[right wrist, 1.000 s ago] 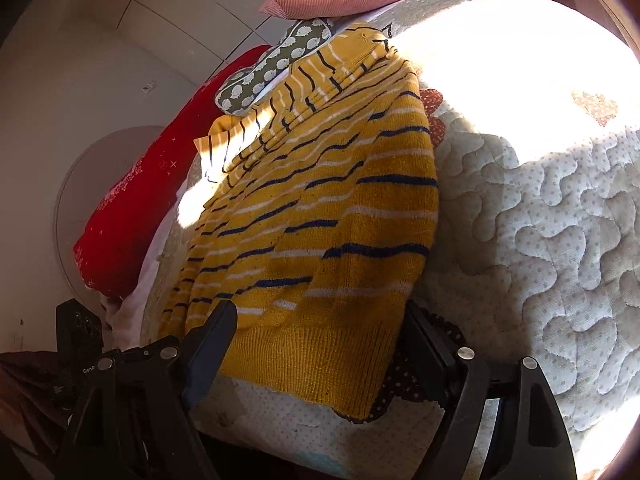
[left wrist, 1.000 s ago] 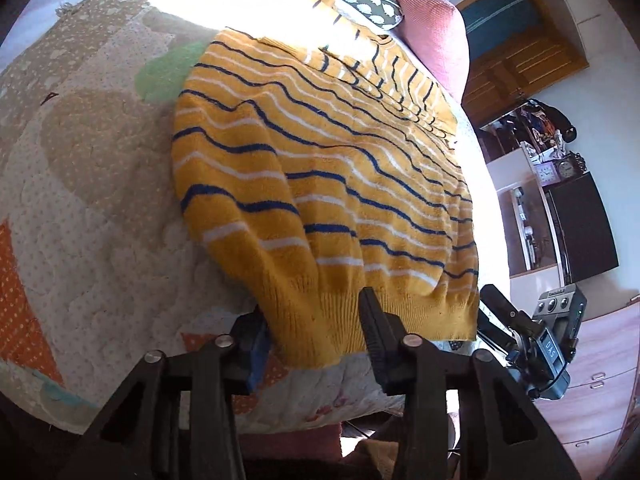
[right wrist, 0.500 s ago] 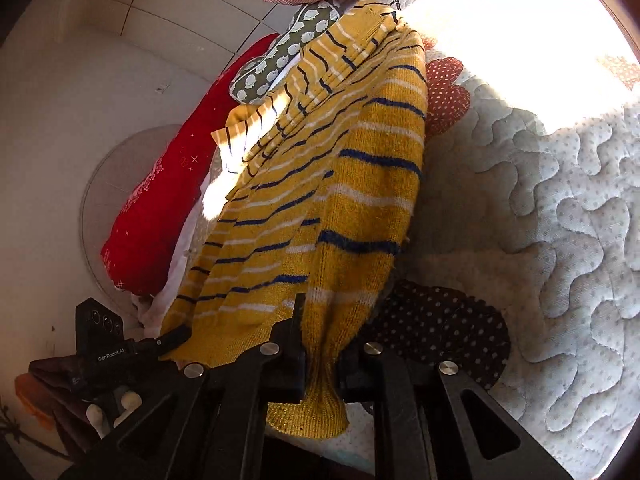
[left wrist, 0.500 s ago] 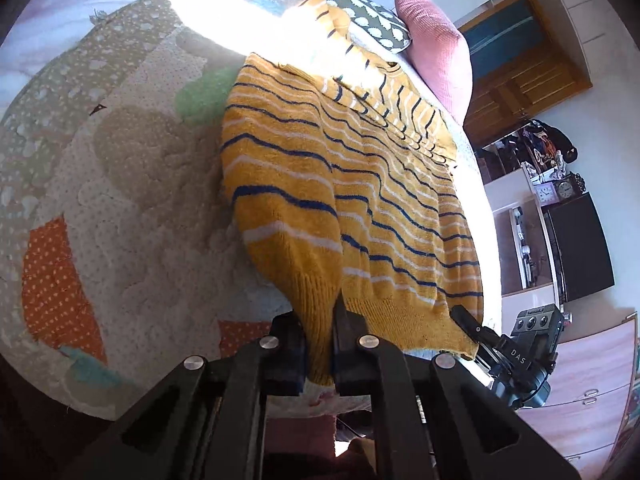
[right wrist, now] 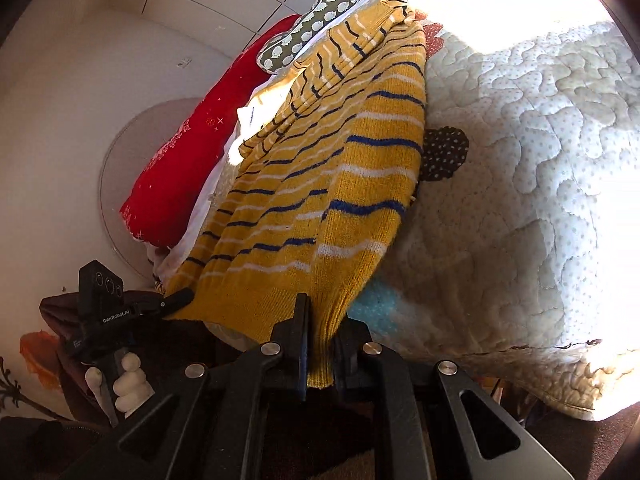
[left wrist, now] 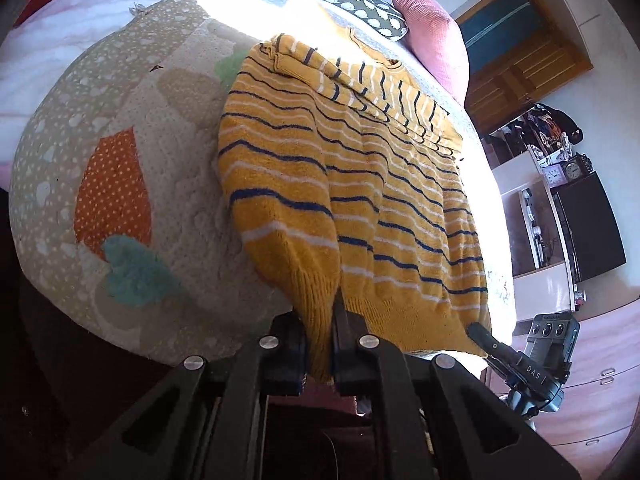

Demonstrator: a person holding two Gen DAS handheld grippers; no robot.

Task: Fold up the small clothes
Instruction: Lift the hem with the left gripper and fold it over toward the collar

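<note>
A mustard-yellow knit sweater (left wrist: 360,184) with blue and white stripes lies on a quilted bed cover (left wrist: 120,168), sleeves folded across its upper part. My left gripper (left wrist: 320,344) is shut on the ribbed hem at the sweater's left corner, and the cloth bunches up between its fingers. In the right wrist view the same sweater (right wrist: 328,184) runs away from me, and my right gripper (right wrist: 322,356) is shut on the hem at the right corner. The left gripper (right wrist: 176,298) shows at the hem's far corner in the right wrist view.
Pink (left wrist: 432,36), spotted green (left wrist: 352,0) and red (right wrist: 200,152) pillows lie at the head of the bed. The quilt (right wrist: 520,184) spreads wide to the right. Cabinets and a dark appliance (left wrist: 592,232) stand beyond the bed. The right gripper (left wrist: 520,364) shows at the hem's far corner.
Both grippers were open around the hem corners a second ago, then shut on them. Both have since drawn back and lifted, pulling the hem up and toward me.
</note>
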